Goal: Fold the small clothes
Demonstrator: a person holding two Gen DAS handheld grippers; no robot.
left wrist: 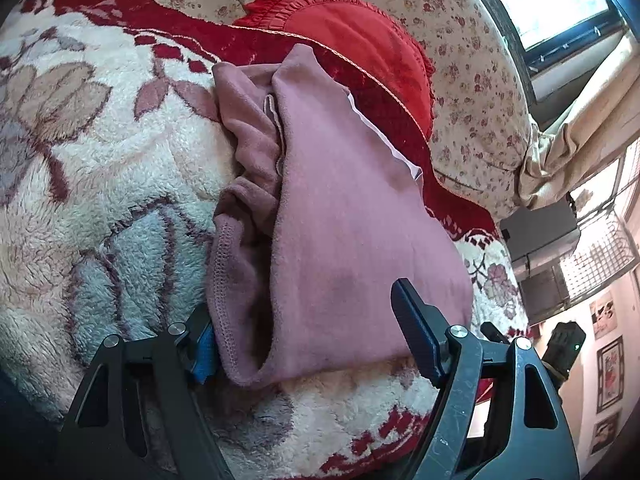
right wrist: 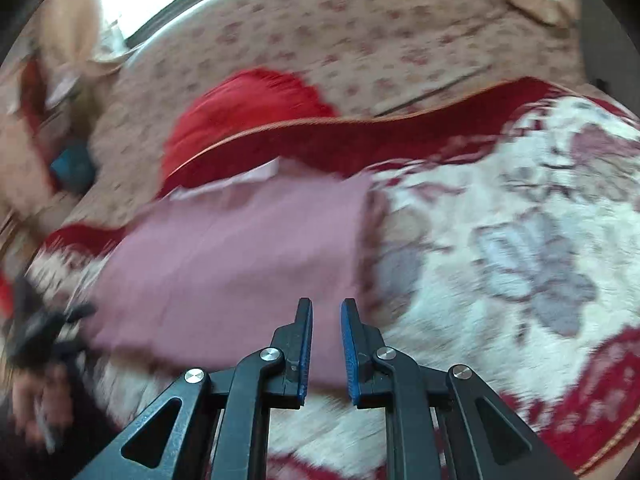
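A pink garment (left wrist: 340,216) lies on the fleecy floral blanket (left wrist: 100,168).

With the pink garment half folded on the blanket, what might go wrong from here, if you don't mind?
1. The left gripper stands open around the garment's near edge; closing could pinch only one layer.
2. The bunched folds on one side may get trapped in the next fold.
3. The plush blanket could snag the fabric.
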